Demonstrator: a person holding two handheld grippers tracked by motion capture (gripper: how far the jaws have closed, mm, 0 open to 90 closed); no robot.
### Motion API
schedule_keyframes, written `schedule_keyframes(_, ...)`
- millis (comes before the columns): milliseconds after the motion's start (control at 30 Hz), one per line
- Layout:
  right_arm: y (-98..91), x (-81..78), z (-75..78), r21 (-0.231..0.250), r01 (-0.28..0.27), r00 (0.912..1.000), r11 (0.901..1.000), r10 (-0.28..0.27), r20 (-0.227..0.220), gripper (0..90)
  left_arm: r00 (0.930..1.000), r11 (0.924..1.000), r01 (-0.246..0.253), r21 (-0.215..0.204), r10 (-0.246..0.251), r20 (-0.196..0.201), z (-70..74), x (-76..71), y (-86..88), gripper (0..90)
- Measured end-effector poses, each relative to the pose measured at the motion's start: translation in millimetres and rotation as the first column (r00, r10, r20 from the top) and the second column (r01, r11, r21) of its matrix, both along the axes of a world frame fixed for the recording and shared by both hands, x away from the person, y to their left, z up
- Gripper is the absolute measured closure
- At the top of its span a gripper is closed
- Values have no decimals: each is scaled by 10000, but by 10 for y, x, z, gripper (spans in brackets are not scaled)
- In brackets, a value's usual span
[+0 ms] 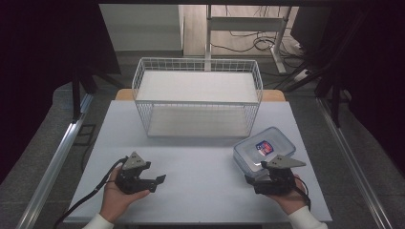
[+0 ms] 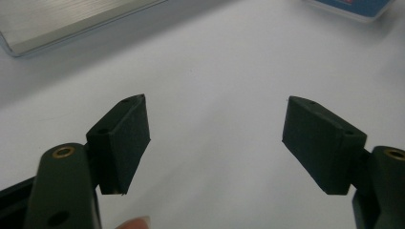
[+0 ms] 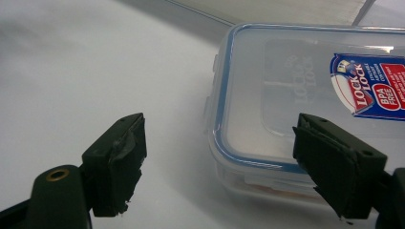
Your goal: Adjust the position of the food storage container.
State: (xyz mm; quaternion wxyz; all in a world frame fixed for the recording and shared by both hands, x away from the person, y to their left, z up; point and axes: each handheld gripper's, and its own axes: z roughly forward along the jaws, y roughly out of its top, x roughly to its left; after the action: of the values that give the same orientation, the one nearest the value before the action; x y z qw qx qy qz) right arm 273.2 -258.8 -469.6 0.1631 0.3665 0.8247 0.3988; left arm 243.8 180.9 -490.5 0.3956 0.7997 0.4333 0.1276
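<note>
On table (image 1: 200,162): lidded container (image 1: 264,150) | right gripper (image 3: 217,162) beside it, jaws apart

The clear plastic container (image 3: 305,109) carries a blue, red and white sticker (image 3: 370,86) on its lid. In the right gripper view the sticker reads "LOCK & LOCK" in white letters on blue, with "BPA FREE" on a red round patch beside it; the smaller print on the red part is too fine to read. "LOCK & LOCK" is also embossed, faintly, in the lid's plastic left of the sticker.
</note>
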Motion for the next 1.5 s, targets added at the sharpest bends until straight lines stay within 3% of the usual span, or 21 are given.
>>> schedule_keyframes(200,-3,2,2,-4,-11,10000,10000,11,-19,188,10000,9999,-6,156,6,13,-14,3,-9,240)
schedule_keyframes(500,32,-20,14,-50,-79,10000,10000,79,-32,189,9999,10000,-69,-34,69,114,15,-14,-3,240)
schedule_keyframes(1133,28,-46,144,159,-228,9994,9996,224,247,210,9999,10000,-67,13,66,80,13,-17,-1,240)
schedule_keyframes(1300,-60,62,253,236,-12,9994,9997,3,347,241,9999,9999,-89,-61,90,59,23,-14,7,239)
schedule_keyframes(1500,-289,317,435,487,652,9974,9967,-667,290,323,10000,9995,-54,-324,52,-40,38,-8,26,238)
